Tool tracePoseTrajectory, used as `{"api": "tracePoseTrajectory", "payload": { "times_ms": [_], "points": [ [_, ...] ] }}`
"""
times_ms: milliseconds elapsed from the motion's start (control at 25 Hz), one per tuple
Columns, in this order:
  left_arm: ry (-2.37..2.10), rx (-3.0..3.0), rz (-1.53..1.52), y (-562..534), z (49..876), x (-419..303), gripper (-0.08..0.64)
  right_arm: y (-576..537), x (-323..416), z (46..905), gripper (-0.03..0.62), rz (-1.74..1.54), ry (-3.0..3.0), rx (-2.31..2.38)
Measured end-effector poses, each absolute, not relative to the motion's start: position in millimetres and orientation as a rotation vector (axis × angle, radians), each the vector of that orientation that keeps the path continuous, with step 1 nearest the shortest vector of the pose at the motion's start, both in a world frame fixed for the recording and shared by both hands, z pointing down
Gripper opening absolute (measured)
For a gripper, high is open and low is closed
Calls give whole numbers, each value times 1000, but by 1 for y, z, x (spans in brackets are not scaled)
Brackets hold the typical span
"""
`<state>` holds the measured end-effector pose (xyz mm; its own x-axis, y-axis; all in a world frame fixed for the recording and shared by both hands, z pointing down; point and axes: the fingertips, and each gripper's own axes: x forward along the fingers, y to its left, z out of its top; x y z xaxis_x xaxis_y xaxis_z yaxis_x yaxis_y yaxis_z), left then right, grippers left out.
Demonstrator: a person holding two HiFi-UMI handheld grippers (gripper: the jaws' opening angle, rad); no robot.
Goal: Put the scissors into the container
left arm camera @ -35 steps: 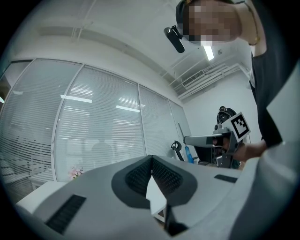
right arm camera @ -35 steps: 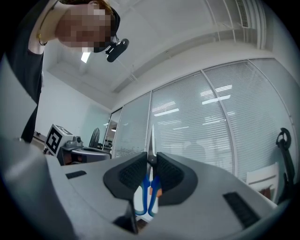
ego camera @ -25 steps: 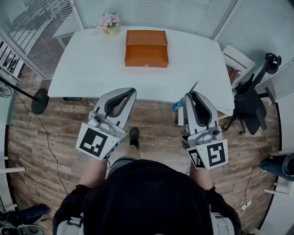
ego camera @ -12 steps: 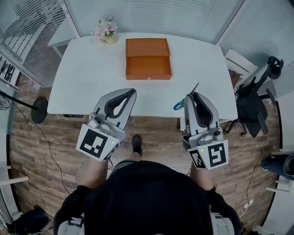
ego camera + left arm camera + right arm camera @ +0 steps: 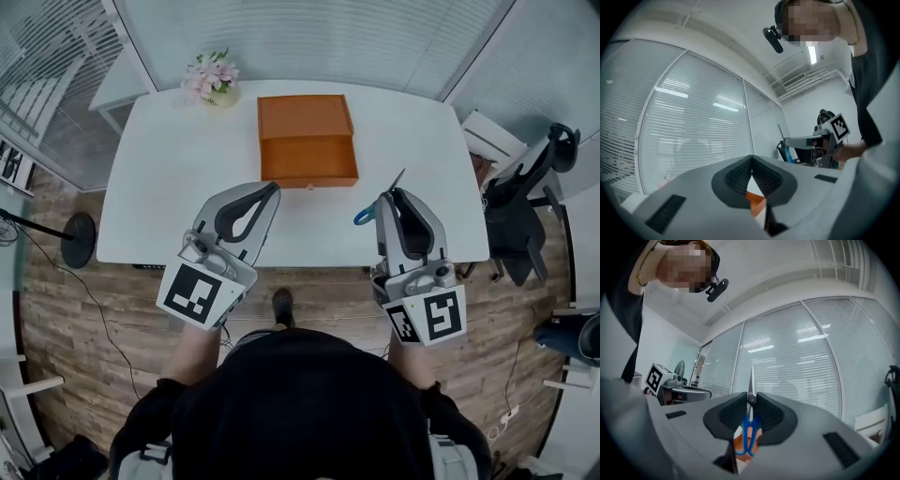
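Head view shows the right gripper [image 5: 387, 199] clamped on the scissors [image 5: 365, 215], blade tip pointing forward and up, blue handles below the jaws; the open orange container [image 5: 307, 141] sits on the table [image 5: 169, 187] ahead and to its left. The left gripper [image 5: 269, 187] has its jaws together, empty

A white counter [image 5: 169, 187] fills the upper middle of the head view, with a pot of pink flowers [image 5: 210, 79] at its upper left corner. Wood-plank floor [image 5: 94, 319] lies below it. A black office chair [image 5: 516, 216] stands at the right edge, a round black stand base [image 5: 77, 240] at the left, and slatted blinds [image 5: 309, 37] run along the top.
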<state>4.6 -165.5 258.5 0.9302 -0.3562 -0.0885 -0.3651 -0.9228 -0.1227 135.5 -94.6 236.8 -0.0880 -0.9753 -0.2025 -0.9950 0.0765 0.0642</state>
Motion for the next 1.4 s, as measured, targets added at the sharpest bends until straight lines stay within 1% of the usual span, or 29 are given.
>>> {"api": "tracePoseTrajectory", "payload": {
  "times_ms": [160,480,760,1400],
  "points": [
    [532,-2946,134,-180,252,11,12,-109,140,235,67,285,2210,-2052],
    [517,-2961,103,-217,258,15,12,-146,145,238,67,272,2188,-2056],
    [470,-2967,111,-227,262,21,12,-159,149,243,67,258,2186,-2067],
    [645,-2936,113,-249,249,57,12,-193,189,230,67,289,2321,-1918]
  ]
}}
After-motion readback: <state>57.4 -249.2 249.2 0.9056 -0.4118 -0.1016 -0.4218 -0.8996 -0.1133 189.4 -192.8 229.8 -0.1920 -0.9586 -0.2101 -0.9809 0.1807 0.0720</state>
